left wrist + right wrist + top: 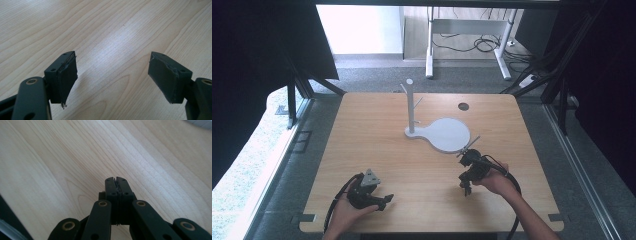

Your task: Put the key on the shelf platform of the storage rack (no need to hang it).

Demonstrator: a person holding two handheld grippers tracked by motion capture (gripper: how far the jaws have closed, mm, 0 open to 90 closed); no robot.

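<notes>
Starting from the white stand [439,131] as the reference, note that it sits upright on the wooden surface [377,130], with its thin post and short pegs at the left end of its round flat base, and nothing hangs on the pegs. The right hand-held gripper [466,189] lies nearest to the stand, just below and to the right of the base's near rim and apart from it; in the right gripper view its jaws stand pressed together with nothing between them, over bare wood, and a grey sliver of the base shows at the top right corner. The left hand-held gripper [388,200] rests well to the near left of the stand, close to the surface edge; in the left gripper view its pads [67,75] stand wide apart and empty, with only wood grain beyond them. Judged from this layout, the step in hand is an approach to the stand. To do it well, release the right jaws before closing the gap to the base, since clenched jaws can only push the stand. Keep the approach low and level so the thin post is not knocked sideways. Bring the left hand-held gripper toward the post side, jaws kept apart, to steady it if needed.
</notes>
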